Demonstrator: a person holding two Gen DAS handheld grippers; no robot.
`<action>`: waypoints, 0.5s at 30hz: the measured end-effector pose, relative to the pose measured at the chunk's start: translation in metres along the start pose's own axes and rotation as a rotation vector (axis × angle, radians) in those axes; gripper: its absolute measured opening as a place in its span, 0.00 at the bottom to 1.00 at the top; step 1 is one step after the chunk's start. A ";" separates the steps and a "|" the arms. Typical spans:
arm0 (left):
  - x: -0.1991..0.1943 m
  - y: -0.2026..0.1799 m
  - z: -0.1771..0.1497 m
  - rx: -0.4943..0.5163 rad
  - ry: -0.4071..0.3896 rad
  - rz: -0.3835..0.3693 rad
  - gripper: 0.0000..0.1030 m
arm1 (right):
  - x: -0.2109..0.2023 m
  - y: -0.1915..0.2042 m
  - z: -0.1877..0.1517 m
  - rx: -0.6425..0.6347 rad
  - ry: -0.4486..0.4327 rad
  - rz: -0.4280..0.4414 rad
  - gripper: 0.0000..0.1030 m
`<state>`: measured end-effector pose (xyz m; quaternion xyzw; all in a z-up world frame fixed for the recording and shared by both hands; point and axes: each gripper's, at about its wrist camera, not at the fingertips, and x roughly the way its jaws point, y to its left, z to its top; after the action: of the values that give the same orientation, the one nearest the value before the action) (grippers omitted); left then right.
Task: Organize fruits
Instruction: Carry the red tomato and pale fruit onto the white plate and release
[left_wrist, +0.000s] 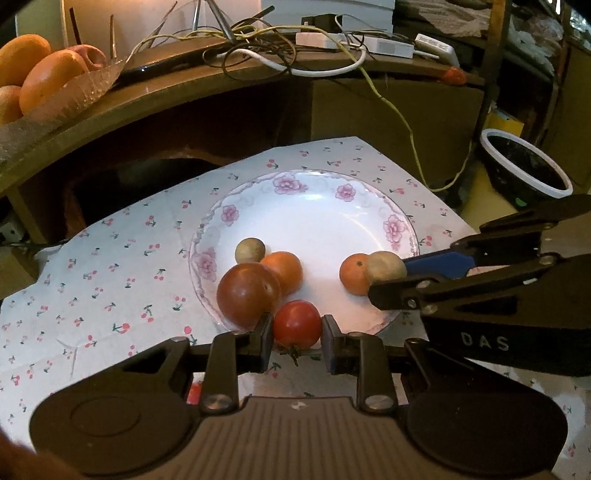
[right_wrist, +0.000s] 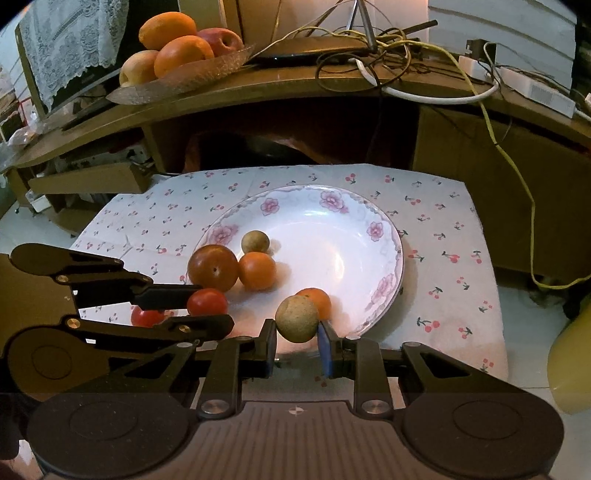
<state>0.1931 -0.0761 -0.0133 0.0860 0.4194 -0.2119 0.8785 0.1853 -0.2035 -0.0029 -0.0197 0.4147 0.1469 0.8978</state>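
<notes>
Left wrist view: the left gripper (left_wrist: 297, 332) has its jaws clenched on a red tomato (left_wrist: 297, 324) at the near rim of the floral plate (left_wrist: 317, 218). The right gripper (right_wrist: 297, 341) grasps a tan round fruit (right_wrist: 296, 318) over the plate's near edge.

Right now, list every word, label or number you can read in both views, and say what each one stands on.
"DAS": pale letters on the black body of the right gripper, seen from the left wrist.
Dark print on the white rectangular power adapter on the wooden shelf: too small and blurred to read.
Nothing else carries legible text.
</notes>
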 end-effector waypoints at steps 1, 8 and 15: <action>0.001 0.000 0.000 -0.001 0.002 0.000 0.30 | 0.002 0.000 0.001 -0.002 0.001 0.000 0.25; 0.012 -0.004 0.004 0.002 0.011 -0.006 0.31 | 0.011 -0.007 0.005 0.003 -0.003 -0.012 0.26; 0.014 -0.008 0.005 0.013 0.011 -0.003 0.32 | 0.015 -0.003 0.007 -0.003 -0.011 0.001 0.26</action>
<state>0.2011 -0.0888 -0.0212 0.0922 0.4232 -0.2152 0.8752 0.2005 -0.2020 -0.0100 -0.0201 0.4096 0.1478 0.9000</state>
